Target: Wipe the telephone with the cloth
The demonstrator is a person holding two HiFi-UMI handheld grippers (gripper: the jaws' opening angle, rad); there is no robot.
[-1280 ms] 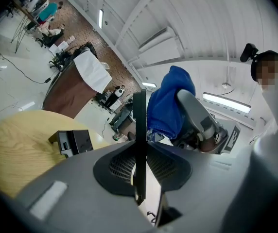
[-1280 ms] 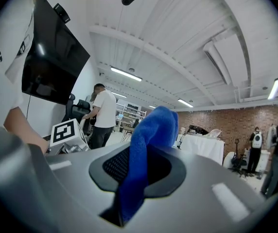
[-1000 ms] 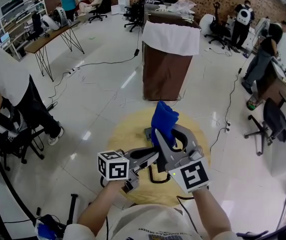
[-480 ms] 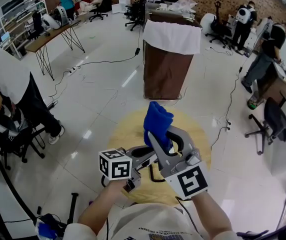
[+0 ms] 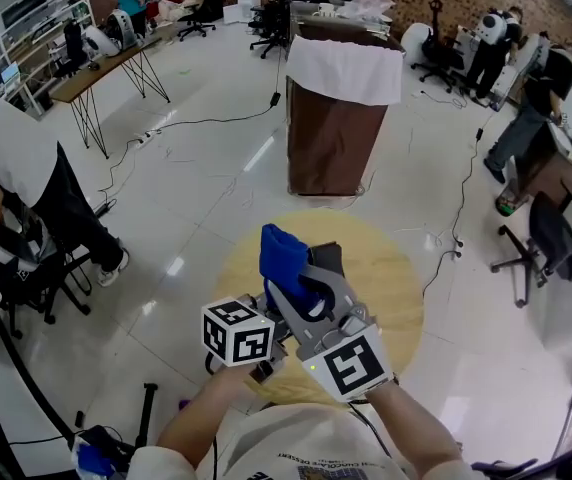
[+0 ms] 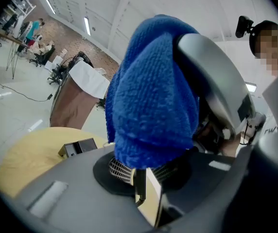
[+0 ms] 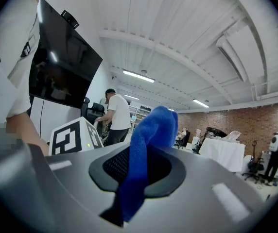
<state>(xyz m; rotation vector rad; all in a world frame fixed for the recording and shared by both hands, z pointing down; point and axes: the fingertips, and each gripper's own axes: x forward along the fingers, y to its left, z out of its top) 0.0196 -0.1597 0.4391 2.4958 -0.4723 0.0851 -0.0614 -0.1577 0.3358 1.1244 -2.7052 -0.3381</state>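
One cloth [image 5: 284, 256] in right tool [image 7: 144, 165], one left tool [image 6: 146, 183]

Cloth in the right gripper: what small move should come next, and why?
Probably rub the cloth down over the thin black piece, likely part of the telephone, held in the left gripper. The right gripper pinches the cloth right at it.

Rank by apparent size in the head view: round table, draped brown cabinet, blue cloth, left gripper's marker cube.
1. Round table.
2. Draped brown cabinet, though it stands farther off.
3. Blue cloth and left gripper's marker cube look about alike, so they are unranked.
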